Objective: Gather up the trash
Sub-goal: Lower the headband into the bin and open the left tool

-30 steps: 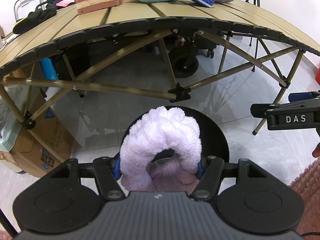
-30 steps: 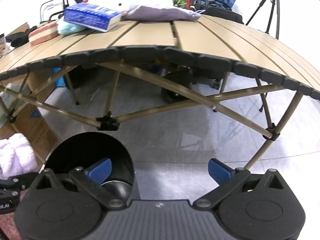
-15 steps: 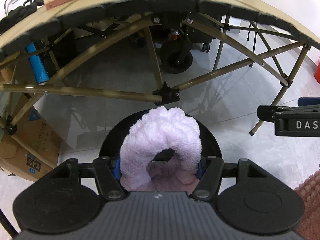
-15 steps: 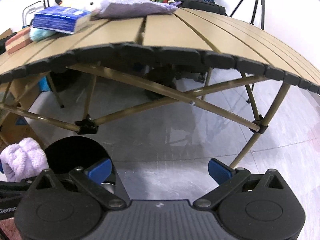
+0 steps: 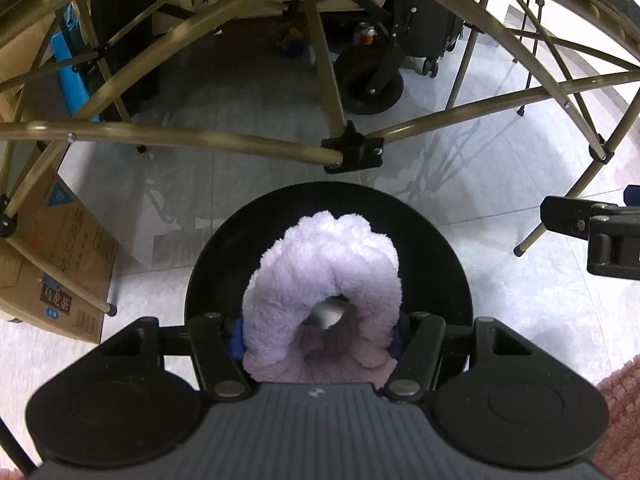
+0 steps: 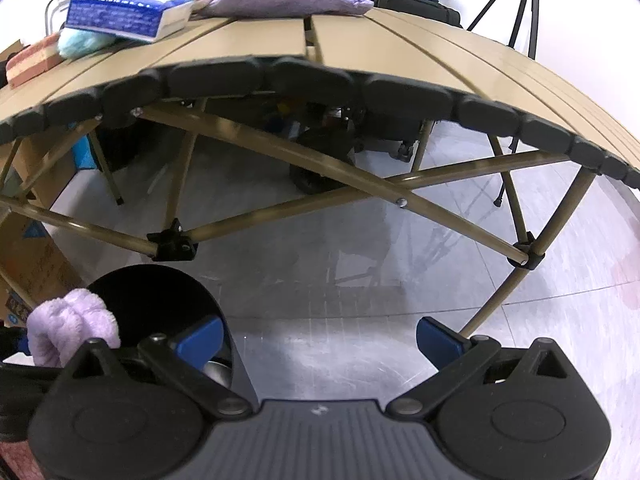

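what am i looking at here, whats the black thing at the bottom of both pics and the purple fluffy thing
Those black shapes are two hand-held grippers, each with a camera looking along its fingers. One picture comes from the left gripper, the other from the right gripper. The left one squeezes a fluffy lilac cloth over a round black bin on the floor; its jaws have just closed slightly. The right one is open and empty, beside the bin. Behind stands a folding table holding a blue tissue pack, a purple pouch and other things.
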A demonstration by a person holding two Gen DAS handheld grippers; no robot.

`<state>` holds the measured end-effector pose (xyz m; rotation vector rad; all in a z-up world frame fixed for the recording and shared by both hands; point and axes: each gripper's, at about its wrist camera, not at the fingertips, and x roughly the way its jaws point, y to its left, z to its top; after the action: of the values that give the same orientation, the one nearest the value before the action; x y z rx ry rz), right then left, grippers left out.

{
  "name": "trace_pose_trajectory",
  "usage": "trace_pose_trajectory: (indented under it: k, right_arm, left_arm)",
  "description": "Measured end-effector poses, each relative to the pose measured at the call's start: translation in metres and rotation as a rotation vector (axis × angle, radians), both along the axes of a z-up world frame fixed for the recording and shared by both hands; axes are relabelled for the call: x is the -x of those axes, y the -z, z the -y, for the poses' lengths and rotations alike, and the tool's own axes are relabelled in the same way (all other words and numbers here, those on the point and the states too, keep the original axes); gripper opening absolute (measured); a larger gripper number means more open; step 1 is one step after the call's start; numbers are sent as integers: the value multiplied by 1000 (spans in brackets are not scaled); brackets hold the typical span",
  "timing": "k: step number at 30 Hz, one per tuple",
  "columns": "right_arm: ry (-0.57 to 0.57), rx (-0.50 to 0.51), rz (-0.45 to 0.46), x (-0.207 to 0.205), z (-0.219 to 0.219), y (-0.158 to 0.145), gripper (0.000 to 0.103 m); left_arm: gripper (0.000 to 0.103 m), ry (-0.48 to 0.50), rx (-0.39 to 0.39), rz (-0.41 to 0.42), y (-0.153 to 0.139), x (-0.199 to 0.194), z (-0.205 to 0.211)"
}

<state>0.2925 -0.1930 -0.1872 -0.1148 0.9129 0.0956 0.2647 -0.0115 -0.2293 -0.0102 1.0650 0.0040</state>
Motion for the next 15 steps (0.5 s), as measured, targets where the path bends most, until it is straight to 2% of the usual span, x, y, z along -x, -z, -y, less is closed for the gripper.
trace_pose_trajectory:
  k: [12, 13, 15]
  right_arm:
    - [-7, 9, -11, 1, -3, 3, 103]
    - [-8, 9, -12, 0, -3, 3, 103]
    - [-9, 10, -13, 0, -3, 3, 103]
  left_arm:
    - [64, -23, 16, -65, 10, -5, -3]
    - [66, -26, 17, -72, 11, -5, -3]
    - [79, -38, 17, -81, 12, -5, -4]
